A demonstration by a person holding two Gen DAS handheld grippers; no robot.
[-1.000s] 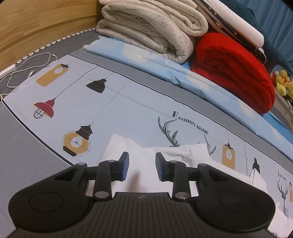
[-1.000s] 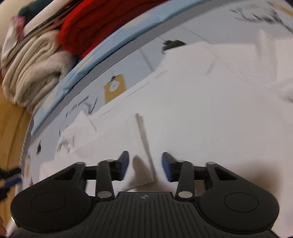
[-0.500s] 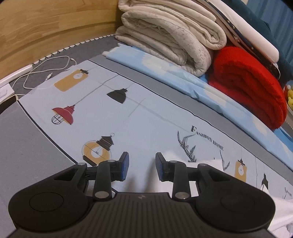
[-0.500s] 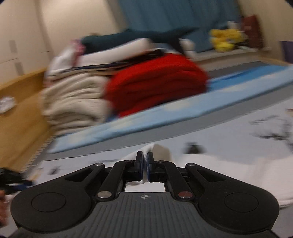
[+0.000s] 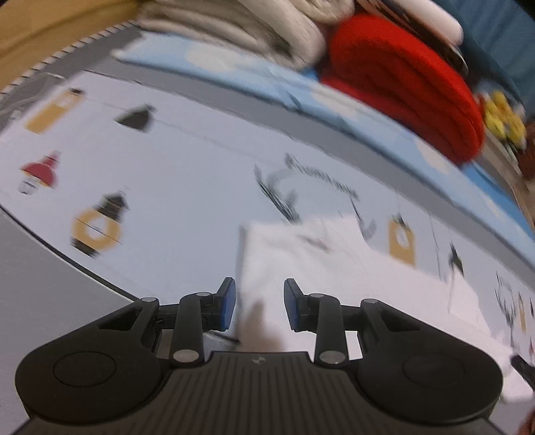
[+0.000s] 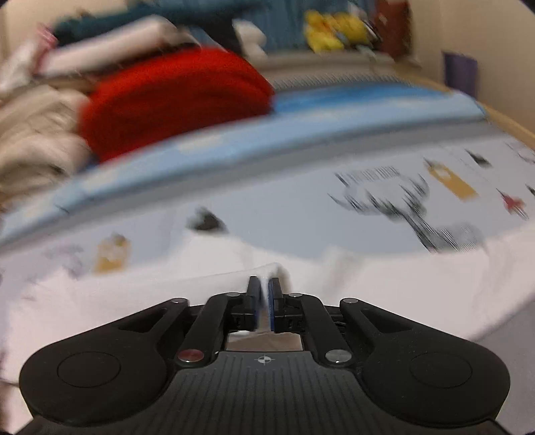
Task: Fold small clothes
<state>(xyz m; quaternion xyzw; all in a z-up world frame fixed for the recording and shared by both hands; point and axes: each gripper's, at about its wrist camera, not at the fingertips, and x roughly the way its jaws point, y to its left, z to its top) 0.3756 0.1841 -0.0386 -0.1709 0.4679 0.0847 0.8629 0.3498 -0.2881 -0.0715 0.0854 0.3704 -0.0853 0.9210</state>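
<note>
A white garment (image 5: 334, 261) lies spread on the pale printed bed sheet (image 5: 184, 160). In the left wrist view my left gripper (image 5: 259, 301) hovers open over the garment's near left corner; its blue pads (image 5: 227, 301) press on nothing. In the right wrist view my right gripper (image 6: 264, 291) is shut on a raised fold of the white garment (image 6: 133, 294), with a thin strip of cloth showing between the pads. The cloth stretches to both sides of the fingers. Both views are blurred by motion.
A red folded blanket (image 5: 401, 83) and a beige folded blanket (image 5: 267, 30) are stacked at the far side of the bed, on a light blue sheet (image 5: 301, 90). Yellow soft toys (image 6: 334, 26) sit on a ledge beyond. A wooden frame edges the bed.
My right gripper closed on a fold of the white garment and lifted it, swinging up towards the blankets. My left gripper stayed open and came back down over the garment's corner.
</note>
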